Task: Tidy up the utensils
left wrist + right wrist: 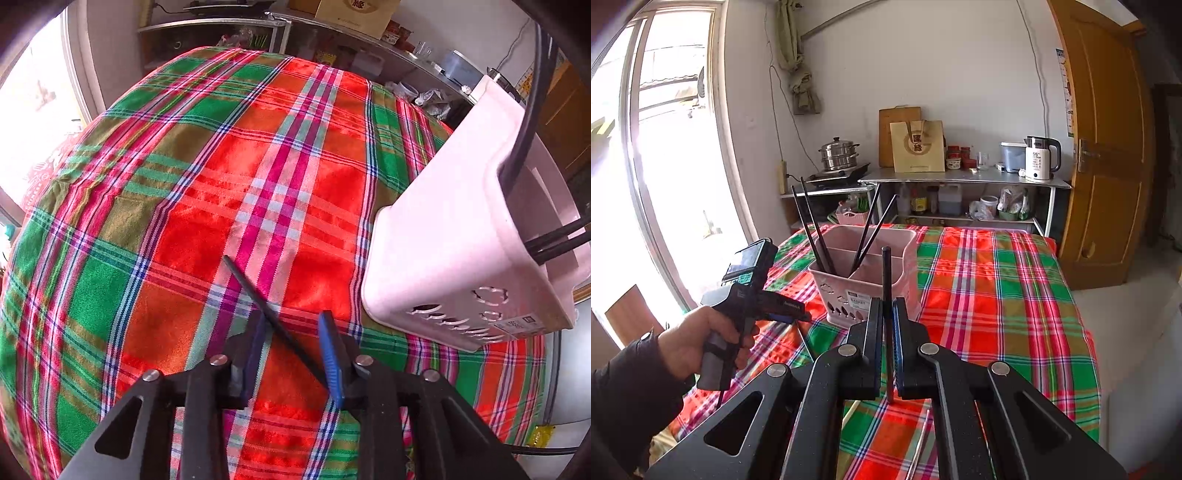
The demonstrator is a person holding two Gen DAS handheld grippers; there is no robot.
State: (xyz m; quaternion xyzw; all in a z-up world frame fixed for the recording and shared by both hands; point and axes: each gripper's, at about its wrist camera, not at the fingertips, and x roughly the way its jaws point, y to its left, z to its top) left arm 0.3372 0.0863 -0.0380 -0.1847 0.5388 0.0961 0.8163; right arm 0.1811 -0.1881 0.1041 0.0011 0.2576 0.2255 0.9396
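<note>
A big table fills both views, draped in a shiny plaid cloth (990,288) of red, green and pink bands, creased and slightly rumpled toward its left edge. Sitting near the left edge is a pale pink plastic basket (864,280), boxy with rounded corners, split by a divider into compartments, little cloud and raindrop cut-outs punched along its front wall and a label stuck beside them. Four thin black chopsticks (812,225) lean out of it, two to the left and two crossing near the divider. At the table's left edge a hand (698,347) in a dark sleeve grips the left gripper (293,341), pointing steeply down at the cloth; its blue ribbed pads stand apart, and a slim black chopstick (255,291) lies slantwise across the gap between them, resting on the fabric. The right gripper (886,314) is clamped tight on another black chopstick (885,273), a straight matte rod standing upright just in front of the basket.
</note>
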